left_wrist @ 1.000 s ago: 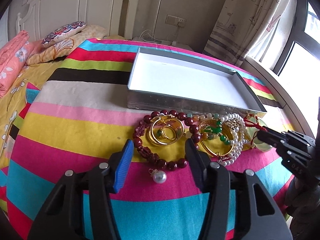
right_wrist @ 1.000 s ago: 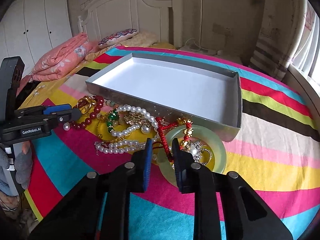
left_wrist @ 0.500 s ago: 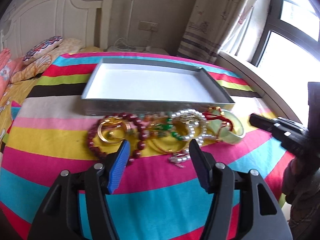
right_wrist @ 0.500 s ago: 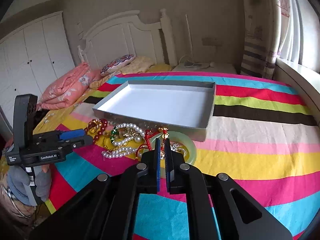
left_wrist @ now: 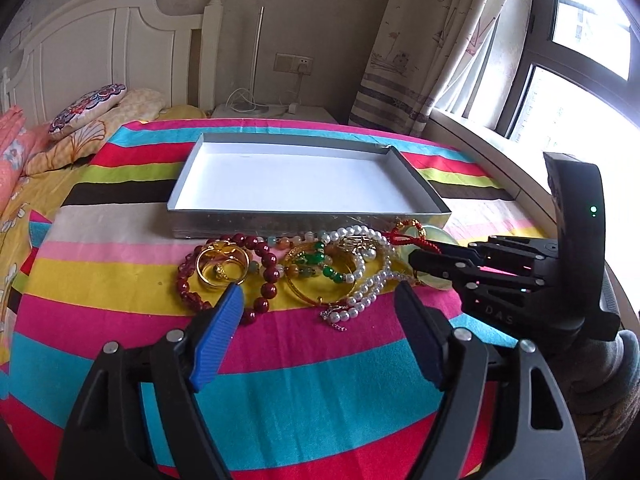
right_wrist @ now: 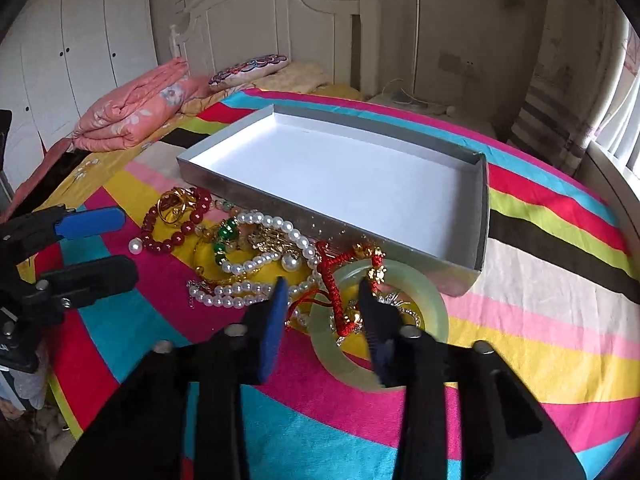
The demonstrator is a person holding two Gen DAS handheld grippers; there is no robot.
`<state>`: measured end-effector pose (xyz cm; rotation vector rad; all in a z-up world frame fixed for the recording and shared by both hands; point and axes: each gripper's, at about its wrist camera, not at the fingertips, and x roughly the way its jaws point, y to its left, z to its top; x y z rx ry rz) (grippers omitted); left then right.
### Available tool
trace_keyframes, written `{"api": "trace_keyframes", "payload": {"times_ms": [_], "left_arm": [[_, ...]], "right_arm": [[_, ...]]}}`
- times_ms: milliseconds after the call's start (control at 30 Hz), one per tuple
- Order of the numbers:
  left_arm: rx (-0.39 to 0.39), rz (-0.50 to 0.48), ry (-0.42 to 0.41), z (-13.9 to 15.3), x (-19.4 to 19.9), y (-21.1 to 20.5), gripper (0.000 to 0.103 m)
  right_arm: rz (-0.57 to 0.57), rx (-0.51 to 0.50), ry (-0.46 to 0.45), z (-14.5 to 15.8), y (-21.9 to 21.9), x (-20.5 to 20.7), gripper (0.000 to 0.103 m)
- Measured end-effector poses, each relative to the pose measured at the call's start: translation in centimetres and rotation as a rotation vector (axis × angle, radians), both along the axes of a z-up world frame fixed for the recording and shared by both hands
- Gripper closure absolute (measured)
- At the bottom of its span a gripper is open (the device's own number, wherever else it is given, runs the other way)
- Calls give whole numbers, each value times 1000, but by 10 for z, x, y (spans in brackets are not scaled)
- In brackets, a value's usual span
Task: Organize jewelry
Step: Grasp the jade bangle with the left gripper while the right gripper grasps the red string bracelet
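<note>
Both grippers [left_wrist: 318, 314] [right_wrist: 324, 308] are black plastic with silver screws, blue ribbed pads [left_wrist: 218, 338]; one shows a green light [left_wrist: 593, 209].

White headboard [left_wrist: 120, 40]; curtained window [left_wrist: 580, 60]; daylight.

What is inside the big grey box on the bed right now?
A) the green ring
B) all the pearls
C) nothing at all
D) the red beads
C: the grey box shows only its bare white floor, while the pearls, the green bangle and the red beads all lie on the striped blanket in front of it.
</note>
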<state>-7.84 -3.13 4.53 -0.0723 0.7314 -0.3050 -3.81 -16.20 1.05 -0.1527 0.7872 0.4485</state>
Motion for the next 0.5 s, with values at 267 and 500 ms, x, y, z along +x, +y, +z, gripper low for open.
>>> {"api": "trace_keyframes", "payload": {"times_ms": [267, 500], "left_arm": [[78, -105, -6, 3, 5, -46, 26], [80, -242, 74, -7, 28, -95, 27]], "right_arm": [[-103, 171, -95, 31, -58, -28, 97], [-165, 294, -135, 44, -107, -44, 97]]}}
